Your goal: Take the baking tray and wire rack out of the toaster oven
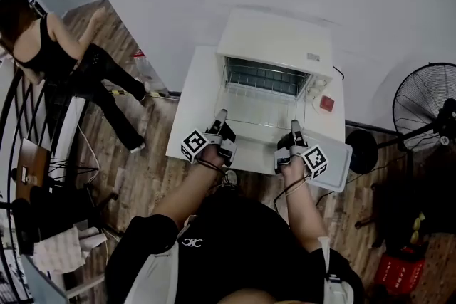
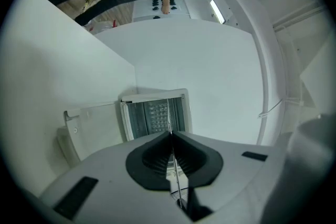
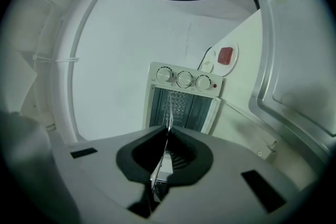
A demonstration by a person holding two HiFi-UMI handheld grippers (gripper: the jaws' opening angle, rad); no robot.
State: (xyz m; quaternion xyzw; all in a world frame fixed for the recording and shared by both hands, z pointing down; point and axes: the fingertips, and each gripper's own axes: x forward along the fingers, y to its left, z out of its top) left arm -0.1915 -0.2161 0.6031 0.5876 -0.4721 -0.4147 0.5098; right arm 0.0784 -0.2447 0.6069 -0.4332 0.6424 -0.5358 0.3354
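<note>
Counter (image 1: 187, 117) carrying the oven (image 1: 274, 39), whose mouth stands open toward me so that the cavity can be reached. Tray (image 1: 336, 166), already out, lies flat at the counter's right end just beside the oven, where it leaves the front free. Rack (image 1: 263, 90) sits level at the oven mouth; I read it as the step in hand. Left hand-held gripper (image 1: 221, 117) and right hand-held gripper (image 1: 294, 127) both point level at the oven. Each has its jaws pressed together on a thin edge that runs on toward the cavity, which I take to be the rack's front wire. I judge the two grips, well apart, are meant to keep the rack square and untipped.
</note>
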